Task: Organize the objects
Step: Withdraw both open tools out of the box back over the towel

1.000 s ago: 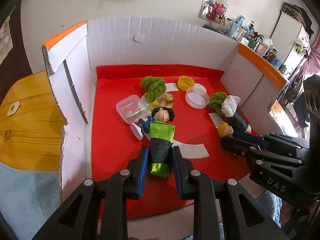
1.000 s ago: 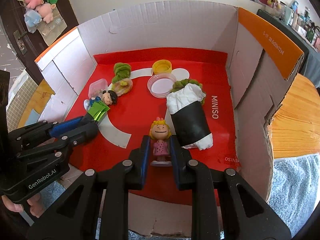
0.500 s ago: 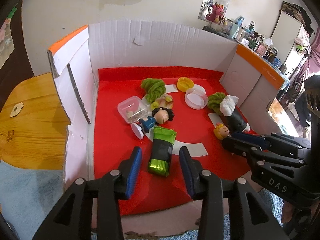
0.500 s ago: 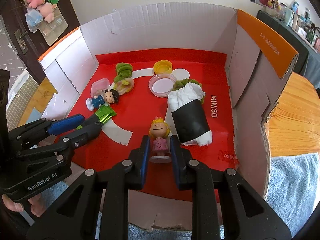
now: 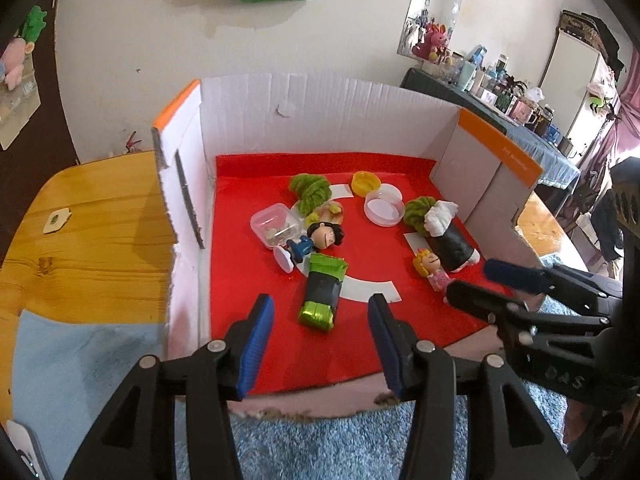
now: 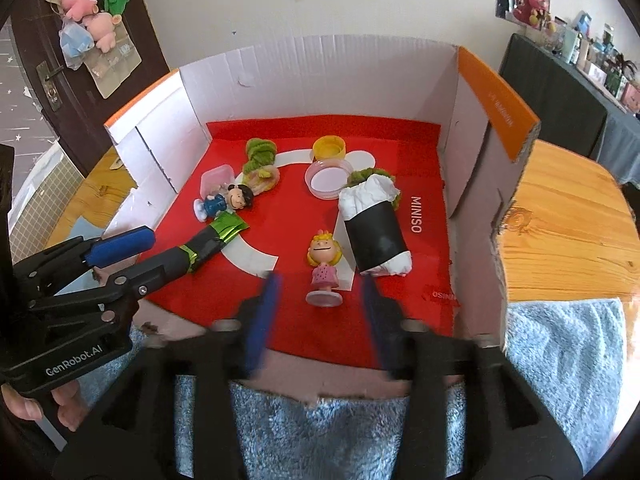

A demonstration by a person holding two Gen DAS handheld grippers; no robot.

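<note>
At the open near edge of a white cardboard box lined with a red mat, 2 hand-held grippers hang with nothing in their grip. The left gripper has its blue pads spread, its jaws having just been opening, and the green-and-black foil packet lies flat on the mat just beyond them, untouched. The right gripper, blurred, has also just been opening; the blonde figurine in a pink dress stands upright on its base between the parted pads, clear of both. Just right of the figurine lies a black-and-white wrapped roll, its green end toward the far wall. Toward the left wall, a dark-haired figurine lies on its side beside a small clear container. Farther back sit a round clear lid and a yellow cap near the far edge.
</note>
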